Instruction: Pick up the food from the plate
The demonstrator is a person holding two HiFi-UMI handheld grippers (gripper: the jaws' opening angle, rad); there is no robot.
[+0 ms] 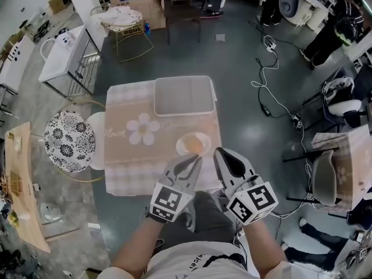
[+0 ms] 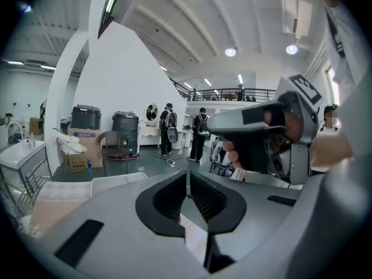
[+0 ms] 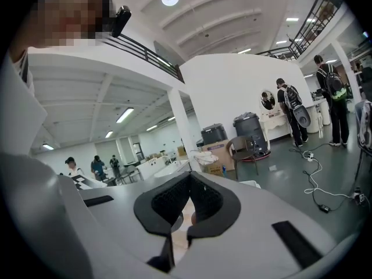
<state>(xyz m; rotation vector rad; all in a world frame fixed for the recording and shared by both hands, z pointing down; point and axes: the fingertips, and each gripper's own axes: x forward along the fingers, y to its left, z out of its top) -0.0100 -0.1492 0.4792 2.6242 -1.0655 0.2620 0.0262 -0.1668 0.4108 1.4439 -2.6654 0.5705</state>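
Food (image 1: 197, 147) is sitting on the plate (image 1: 185, 138), an orange-ish blob, and I can't really tell what it is from where I'm standing. The plate's on the near right part of the table (image 1: 125, 156), with a grey tray (image 1: 183, 96) at the far edge behind it. So basically nothing's been picked up yet and the whole job is left to do.

Left claw (image 1: 196, 158) is shut tight, tips pressed together with nothing in between, and it hangs right at the near edge of the plate. Right claw (image 1: 219, 151) looks closed too, also empty, parked just right of the plate. Both point away from the person toward the far side of the table, held fairly level rather than aimed down at the food.

My guess: one of them has to open up first, tip down over the plate and close around the food before any lifting happens. Either one looks close enough to do it, honestly.
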